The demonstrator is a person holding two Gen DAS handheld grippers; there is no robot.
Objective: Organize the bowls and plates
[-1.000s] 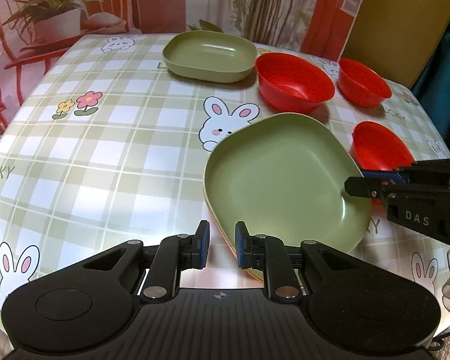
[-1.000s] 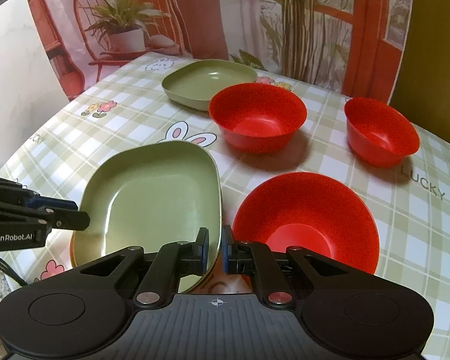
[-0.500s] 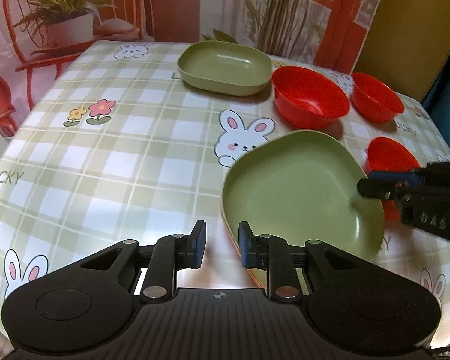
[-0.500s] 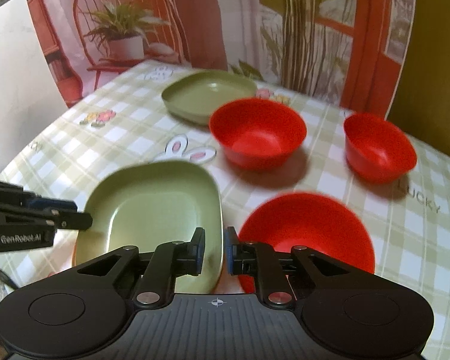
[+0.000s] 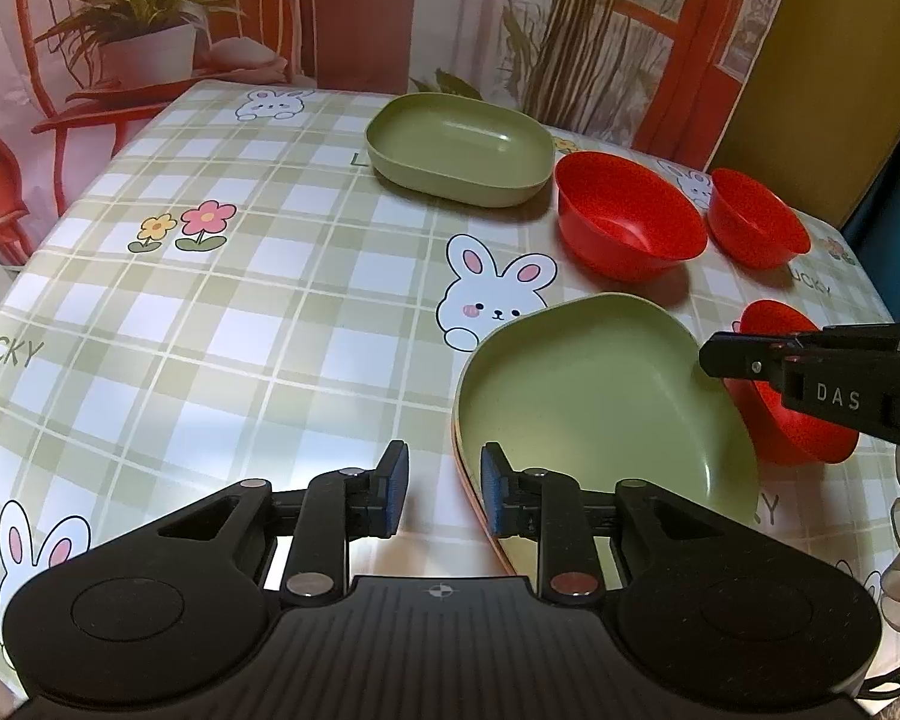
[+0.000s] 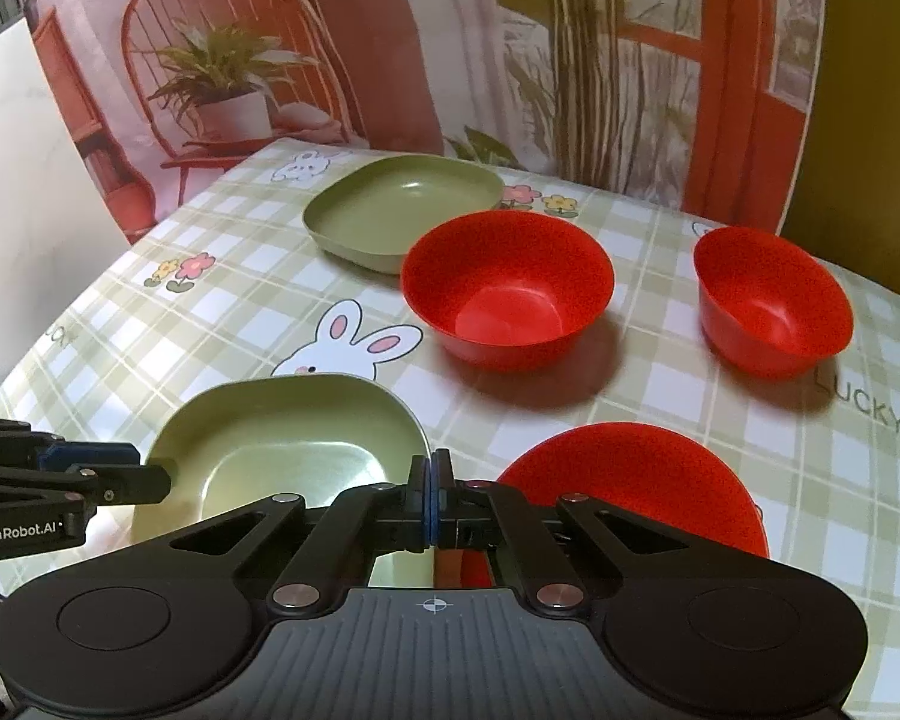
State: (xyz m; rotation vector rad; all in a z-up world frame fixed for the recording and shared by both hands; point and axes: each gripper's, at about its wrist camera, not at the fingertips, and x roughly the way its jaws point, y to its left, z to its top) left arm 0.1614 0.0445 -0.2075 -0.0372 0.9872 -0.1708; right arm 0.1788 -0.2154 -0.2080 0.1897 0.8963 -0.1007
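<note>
A large green plate (image 5: pixel 600 414) lies on the near part of the table; it also shows in the right wrist view (image 6: pixel 282 444). My left gripper (image 5: pixel 441 489) is open, its right pad by the plate's near-left rim. My right gripper (image 6: pixel 432 501) is shut with nothing between its pads, above the gap between the plate and a near red bowl (image 6: pixel 636 492). A second green plate (image 5: pixel 459 147) sits at the far side. A large red bowl (image 5: pixel 627 216) and a small red bowl (image 5: pixel 756 225) stand behind.
The table (image 5: pixel 210 324) has a green checked cloth with rabbit prints. A printed backdrop with a chair and plants hangs behind the table. A white panel (image 6: pixel 24 180) stands at the left in the right wrist view.
My left gripper has opened wider and drawn back left off the plate's rim. My right gripper has closed fully and lifted a little. The plates and bowls have stayed put.
</note>
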